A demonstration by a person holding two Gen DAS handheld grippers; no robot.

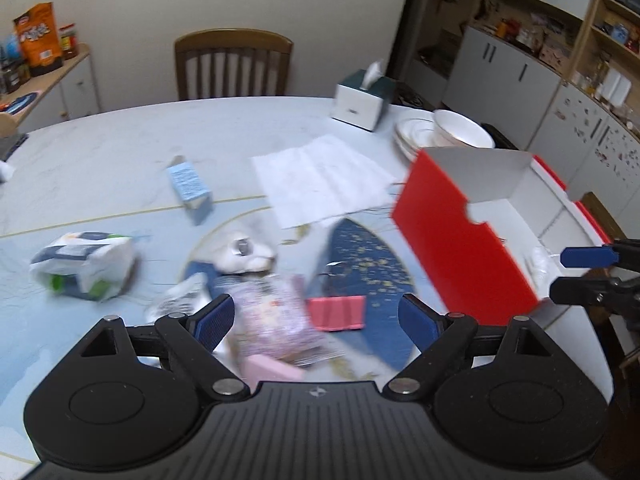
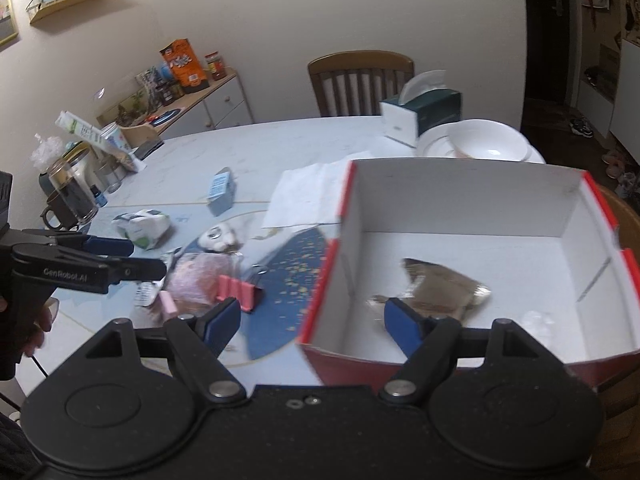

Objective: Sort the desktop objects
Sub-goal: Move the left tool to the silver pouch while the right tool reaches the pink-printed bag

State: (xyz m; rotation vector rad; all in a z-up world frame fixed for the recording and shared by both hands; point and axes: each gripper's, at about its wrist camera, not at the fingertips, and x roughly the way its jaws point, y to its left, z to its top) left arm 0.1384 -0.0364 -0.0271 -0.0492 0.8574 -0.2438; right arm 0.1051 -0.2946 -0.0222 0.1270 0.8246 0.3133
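I take the red box (image 2: pixel 472 256) as my landmark: it sits open at the table's (image 1: pixel 120 160) right edge with a brownish packet (image 2: pixel 436 286) inside. Left of it lie a pink binder clip (image 1: pixel 337 313), a pinkish packet (image 1: pixel 276 316) and a tissue pack (image 1: pixel 82 266). My left gripper (image 1: pixel 316 318) gapes empty above them; my right gripper (image 2: pixel 314 322) gapes empty over the box's near-left corner.

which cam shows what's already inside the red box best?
Right wrist view. It looks down into the red box, showing a crinkled brownish packet and a small clear item on its floor. The left wrist view sees the box from the side; its wall hides most of the contents.
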